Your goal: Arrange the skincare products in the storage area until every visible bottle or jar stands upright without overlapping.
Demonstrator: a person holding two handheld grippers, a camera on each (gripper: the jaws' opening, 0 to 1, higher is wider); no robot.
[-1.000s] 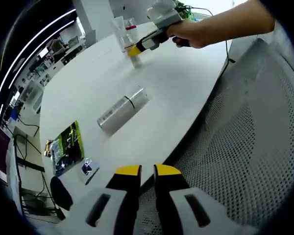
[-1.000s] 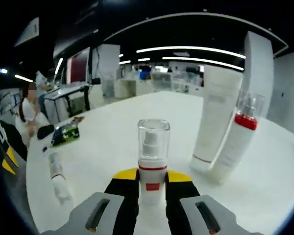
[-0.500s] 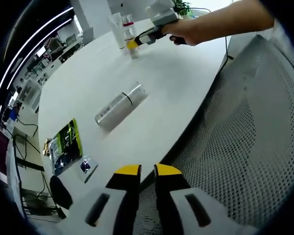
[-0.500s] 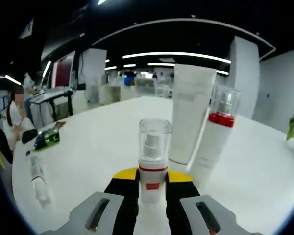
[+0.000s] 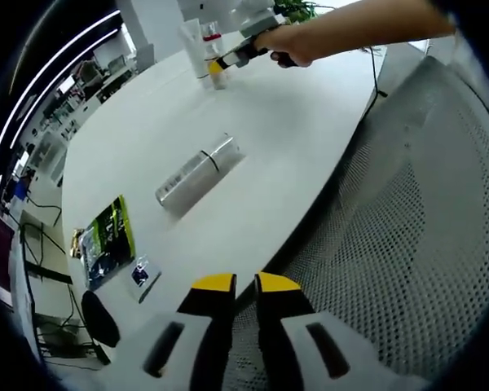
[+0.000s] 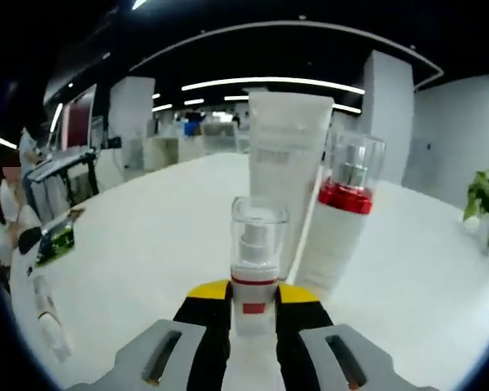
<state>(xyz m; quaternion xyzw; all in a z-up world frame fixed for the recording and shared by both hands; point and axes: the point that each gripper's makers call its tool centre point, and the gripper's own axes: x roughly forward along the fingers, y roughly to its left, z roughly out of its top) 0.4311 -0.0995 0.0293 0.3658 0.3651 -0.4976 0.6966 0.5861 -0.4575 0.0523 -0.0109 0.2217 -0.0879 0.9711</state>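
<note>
My right gripper (image 6: 253, 295) is shut on a small white spray bottle (image 6: 255, 261) with a clear cap and red band, held upright. Just beyond it stand a tall white tube (image 6: 284, 171) and a white bottle with a red collar and clear cap (image 6: 341, 220). In the left gripper view the same gripper (image 5: 228, 60), held by a person's hand, is at those standing bottles (image 5: 197, 45) at the far end of the white table (image 5: 285, 138). A silver cylindrical bottle (image 5: 197, 173) lies on its side mid-table. My left gripper (image 5: 244, 285) is shut and holds nothing, above the table's near edge.
A green packet (image 5: 107, 242) and a small card (image 5: 143, 277) lie near the table's left edge. A grey mesh chair (image 5: 407, 244) lies to the right of the table. In the right gripper view a potted plant (image 6: 485, 199) stands at right and a person sits at far left.
The right gripper has carried the small spray bottle closer to the tube and the red-collared bottle, which now loom larger. The left gripper has stayed put and shut.
</note>
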